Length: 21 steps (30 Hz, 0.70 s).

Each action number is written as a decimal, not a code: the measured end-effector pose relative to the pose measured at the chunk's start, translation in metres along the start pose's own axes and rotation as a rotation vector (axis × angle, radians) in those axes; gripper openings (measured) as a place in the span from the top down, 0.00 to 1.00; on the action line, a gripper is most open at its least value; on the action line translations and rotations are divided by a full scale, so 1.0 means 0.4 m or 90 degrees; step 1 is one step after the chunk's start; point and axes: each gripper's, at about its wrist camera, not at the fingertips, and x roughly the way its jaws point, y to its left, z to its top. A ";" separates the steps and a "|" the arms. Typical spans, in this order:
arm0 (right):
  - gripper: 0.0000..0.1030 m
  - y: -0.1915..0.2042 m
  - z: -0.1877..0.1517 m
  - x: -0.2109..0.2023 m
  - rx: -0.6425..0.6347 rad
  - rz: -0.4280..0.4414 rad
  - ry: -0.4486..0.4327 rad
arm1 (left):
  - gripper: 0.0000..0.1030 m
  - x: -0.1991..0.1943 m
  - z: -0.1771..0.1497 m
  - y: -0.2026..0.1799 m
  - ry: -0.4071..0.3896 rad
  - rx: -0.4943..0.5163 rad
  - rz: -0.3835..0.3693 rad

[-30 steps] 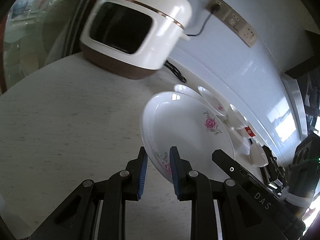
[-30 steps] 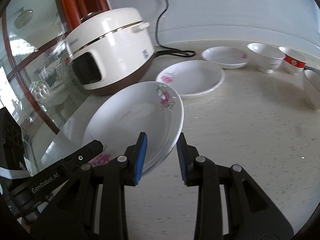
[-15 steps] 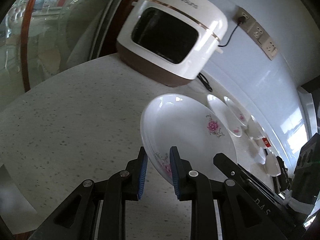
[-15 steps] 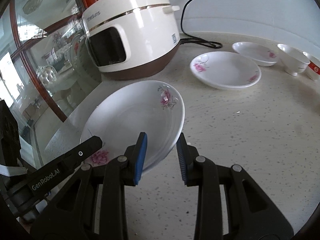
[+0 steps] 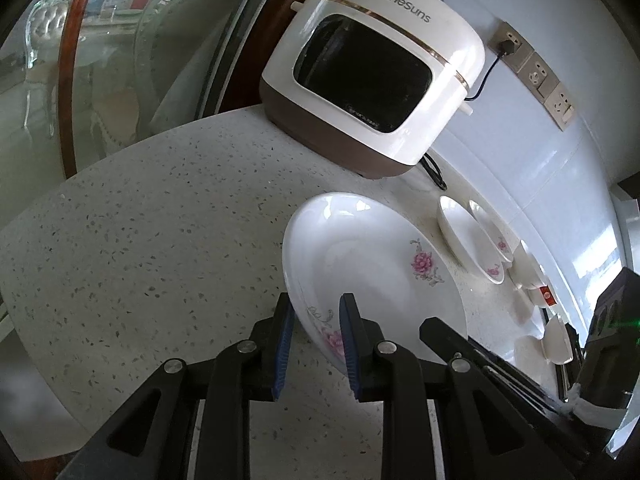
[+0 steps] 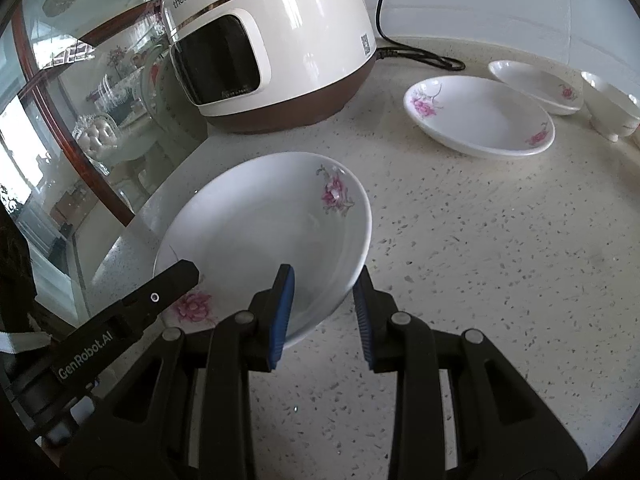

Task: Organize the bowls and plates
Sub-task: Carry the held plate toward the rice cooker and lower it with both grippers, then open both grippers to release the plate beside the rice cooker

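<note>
Floral plate (image 6: 260,236), gripped at opposite rim edges by the left gripper (image 5: 316,340) and right gripper (image 6: 322,308), each clamped on the rim, apparently sharing its weight, held tilted above the surface (image 6: 480,248) beside the rice cooker (image 6: 272,40).

Black gripper (image 6: 323,312), blue pads (image 6: 282,312), silver screws.

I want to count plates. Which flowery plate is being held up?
The large plate gripped by both grippers' fingers; the other two flowered plates lie on the counter.
</note>
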 end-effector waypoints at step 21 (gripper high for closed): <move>0.29 -0.220 0.082 -0.177 0.090 -0.074 -0.084 | 0.45 -0.035 0.029 -0.126 -0.065 0.050 0.009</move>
